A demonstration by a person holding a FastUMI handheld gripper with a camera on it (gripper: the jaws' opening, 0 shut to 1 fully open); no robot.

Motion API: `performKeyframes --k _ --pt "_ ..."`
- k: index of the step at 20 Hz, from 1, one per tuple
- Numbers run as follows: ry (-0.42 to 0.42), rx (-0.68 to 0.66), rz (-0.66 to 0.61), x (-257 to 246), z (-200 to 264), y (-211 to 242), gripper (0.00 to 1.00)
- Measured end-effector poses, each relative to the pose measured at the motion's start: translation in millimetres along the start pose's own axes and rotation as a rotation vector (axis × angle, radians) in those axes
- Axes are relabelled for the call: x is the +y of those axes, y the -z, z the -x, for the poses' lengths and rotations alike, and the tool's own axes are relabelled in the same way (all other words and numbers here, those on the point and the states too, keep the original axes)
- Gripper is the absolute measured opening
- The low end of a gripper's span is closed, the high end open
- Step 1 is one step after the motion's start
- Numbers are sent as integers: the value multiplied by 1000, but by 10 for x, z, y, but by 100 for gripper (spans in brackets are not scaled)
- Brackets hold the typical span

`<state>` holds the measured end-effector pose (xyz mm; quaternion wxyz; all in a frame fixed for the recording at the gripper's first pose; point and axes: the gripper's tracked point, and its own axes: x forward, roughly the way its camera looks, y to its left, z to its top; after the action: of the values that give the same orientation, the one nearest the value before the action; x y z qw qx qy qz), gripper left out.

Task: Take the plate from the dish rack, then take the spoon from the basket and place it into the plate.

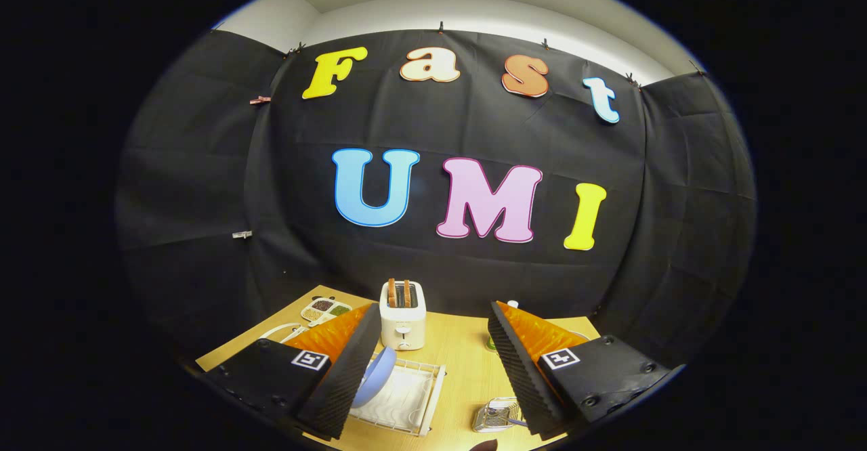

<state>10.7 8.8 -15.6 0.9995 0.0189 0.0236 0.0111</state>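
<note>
Spread wide and empty, my tongs (433, 376) hang high over the table (460, 349). Left to right below them: the blue plate (374, 376) upright in the white dish rack (406, 397), a toaster (402, 314) beyond, and the wire basket (496, 416) holding the spoon (515, 422). Step one isn't begun; I judge I must drop toward the plate's rim.

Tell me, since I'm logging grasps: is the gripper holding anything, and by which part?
Nothing is held. The gripper is open above the table; the blue plate stands in the dish rack by one finger.
</note>
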Motion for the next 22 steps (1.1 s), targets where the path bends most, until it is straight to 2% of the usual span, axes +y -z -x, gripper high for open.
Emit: performKeyframes --k 9,17,22 --pt "-11 79 -4 68 -171 239 97" --pt "-106 460 -68 641 -622 1300 95" --pt "-66 613 -80 770 -879 1875 86"
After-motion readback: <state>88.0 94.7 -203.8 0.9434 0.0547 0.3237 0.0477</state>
